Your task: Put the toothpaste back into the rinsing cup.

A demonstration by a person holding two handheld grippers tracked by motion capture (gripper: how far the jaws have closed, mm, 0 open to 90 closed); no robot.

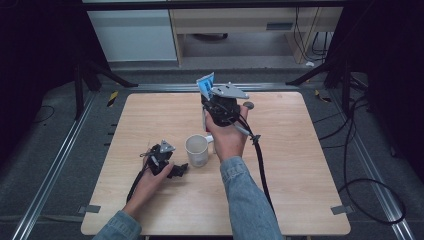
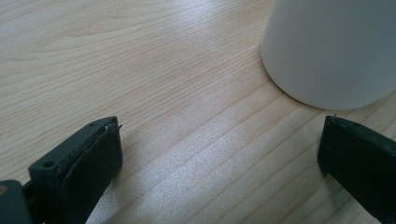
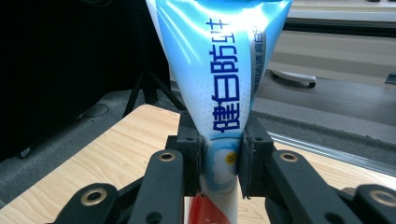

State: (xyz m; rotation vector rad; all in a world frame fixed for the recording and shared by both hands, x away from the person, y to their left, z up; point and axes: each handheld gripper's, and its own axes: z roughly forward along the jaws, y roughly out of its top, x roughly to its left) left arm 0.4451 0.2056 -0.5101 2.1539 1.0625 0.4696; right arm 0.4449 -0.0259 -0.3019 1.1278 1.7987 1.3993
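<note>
Your right gripper (image 3: 219, 158) is clenched on a blue-and-white toothpaste tube (image 3: 219, 70); the pads pinch it low on its body, close to the red band at the cap end, and the flat crimped tail fans out wide above the jaws; so the tube's long axis runs straight on from the jaws, away from your hand. In the high view that same right gripper (image 1: 212, 97) sits toward the far middle of the table (image 1: 300, 175), with the tube (image 1: 205, 84) poking past it over the far edge, and a small round object (image 1: 248, 105), too small to make out, lies just right of it on the wood.

Your left gripper (image 2: 219, 154) is released; its two jaws stand well apart with bare wood between them, and nothing is pinched. The white mug (image 2: 331, 51) rises just beyond the right-hand jaw in the left gripper view, not touching either pad that I can see. From above, the left gripper (image 1: 167, 162) rests at the near left, just beside the mug (image 1: 197, 150), which stands upright and looks empty, its mouth open upward.

The relation that matters, as I judge it: the mug lies nearer you and slightly left of the held tube, below your right wrist; if the tube is meant for the mug, you would have to draw it back and tip it cap-end down over the rim; your left hand is nearer to steady the mug.
</note>
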